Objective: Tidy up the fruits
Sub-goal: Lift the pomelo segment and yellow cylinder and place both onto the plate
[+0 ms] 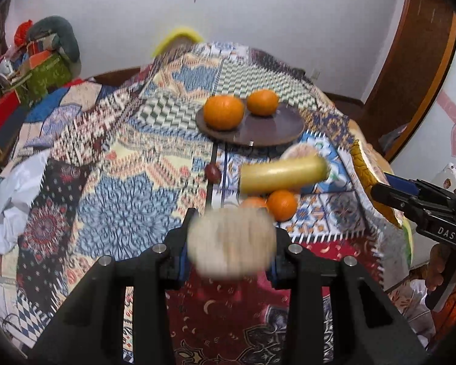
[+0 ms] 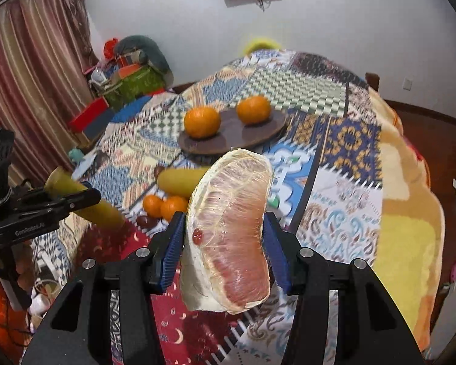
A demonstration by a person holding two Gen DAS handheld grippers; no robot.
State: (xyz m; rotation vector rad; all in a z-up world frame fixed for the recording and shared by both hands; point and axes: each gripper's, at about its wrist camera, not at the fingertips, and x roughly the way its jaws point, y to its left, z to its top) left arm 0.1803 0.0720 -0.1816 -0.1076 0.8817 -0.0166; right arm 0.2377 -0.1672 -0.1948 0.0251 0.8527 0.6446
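Note:
My right gripper (image 2: 225, 231) is shut on a pink pomelo wedge (image 2: 231, 231), held above the near end of the patterned table. My left gripper (image 1: 231, 237) is shut on a yellow fruit seen end-on and blurred (image 1: 231, 243); from the right wrist view it is a long yellow piece (image 2: 85, 200). A dark round plate (image 1: 276, 127) (image 2: 234, 137) holds two oranges (image 1: 223, 112) (image 1: 263, 102). On the cloth lie another long yellow fruit (image 1: 282, 173), two small oranges (image 1: 281, 205) (image 1: 252, 203) and a small dark red fruit (image 1: 212, 173).
A patchwork cloth (image 1: 130, 158) covers the table; its right edge drops off over a yellow blanket (image 2: 407, 213). Boxes and bags are piled at the far left (image 1: 39, 67). A wooden door frame (image 1: 410, 60) stands at the right.

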